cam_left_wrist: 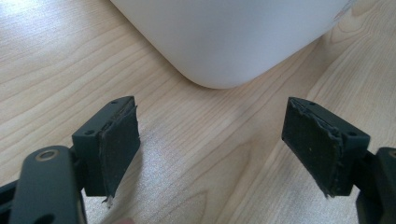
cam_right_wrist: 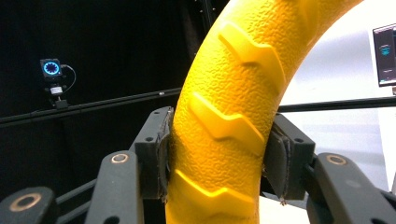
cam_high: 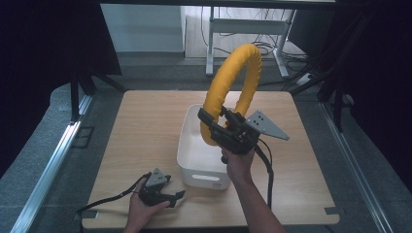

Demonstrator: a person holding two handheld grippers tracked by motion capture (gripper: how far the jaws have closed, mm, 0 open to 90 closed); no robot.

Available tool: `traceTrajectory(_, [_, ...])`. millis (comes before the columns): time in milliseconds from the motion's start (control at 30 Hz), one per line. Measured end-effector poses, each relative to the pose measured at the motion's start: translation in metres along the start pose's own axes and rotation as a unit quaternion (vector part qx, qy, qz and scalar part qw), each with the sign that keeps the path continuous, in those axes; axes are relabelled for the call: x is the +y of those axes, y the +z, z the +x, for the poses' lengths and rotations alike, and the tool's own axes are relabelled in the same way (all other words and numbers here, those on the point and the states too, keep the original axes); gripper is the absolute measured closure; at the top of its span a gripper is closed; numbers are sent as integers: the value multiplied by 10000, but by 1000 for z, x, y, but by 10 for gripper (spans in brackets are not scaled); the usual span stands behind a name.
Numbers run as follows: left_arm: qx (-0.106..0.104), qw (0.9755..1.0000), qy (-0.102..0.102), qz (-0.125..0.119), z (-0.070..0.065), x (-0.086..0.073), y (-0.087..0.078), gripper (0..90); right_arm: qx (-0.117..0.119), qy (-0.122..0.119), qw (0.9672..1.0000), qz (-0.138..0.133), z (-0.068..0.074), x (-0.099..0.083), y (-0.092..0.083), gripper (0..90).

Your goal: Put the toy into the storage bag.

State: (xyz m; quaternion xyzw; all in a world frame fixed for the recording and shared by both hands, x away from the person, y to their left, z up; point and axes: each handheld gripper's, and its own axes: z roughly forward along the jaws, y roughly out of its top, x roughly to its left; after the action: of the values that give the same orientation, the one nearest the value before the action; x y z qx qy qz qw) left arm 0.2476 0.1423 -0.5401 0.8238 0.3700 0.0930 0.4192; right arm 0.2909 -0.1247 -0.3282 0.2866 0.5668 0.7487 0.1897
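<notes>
The right gripper (cam_high: 210, 125) is clamped on a yellow ring (cam_high: 232, 87), its pads pressing both sides of the ring's ridged rubber in the right gripper view (cam_right_wrist: 219, 154). The ring stands upright in the air, its lower part over the white bin (cam_high: 194, 165) and its top arching above the bin's far rim. The bin sits near the middle of the table (cam_high: 141, 136), a little toward the near edge. The left gripper (cam_high: 179, 198) rests low on the table by the near edge, just left of the bin's near left corner; its jaws stand wide apart with bare wood between them, and the bin's rounded corner (cam_left_wrist: 224, 42) lies just beyond the pads (cam_left_wrist: 119, 144)
</notes>
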Motion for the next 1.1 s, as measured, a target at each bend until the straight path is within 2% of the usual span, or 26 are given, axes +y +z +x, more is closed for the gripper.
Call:
traceTrajectory(167, [5, 10000, 6, -10, 0, 0, -1, 192, 67, 46, 10000, 9, 3, -5, 6, 481])
traceTrajectory(600, [-5, 10000, 7, -4, 0, 0, 0, 192, 57, 42, 10000, 45, 8, -13, 13, 481])
traceTrajectory(1100, [-1, 10000, 14, 14, 0, 0, 0, 192, 50, 224, 9995, 222, 14, -35, 26, 479])
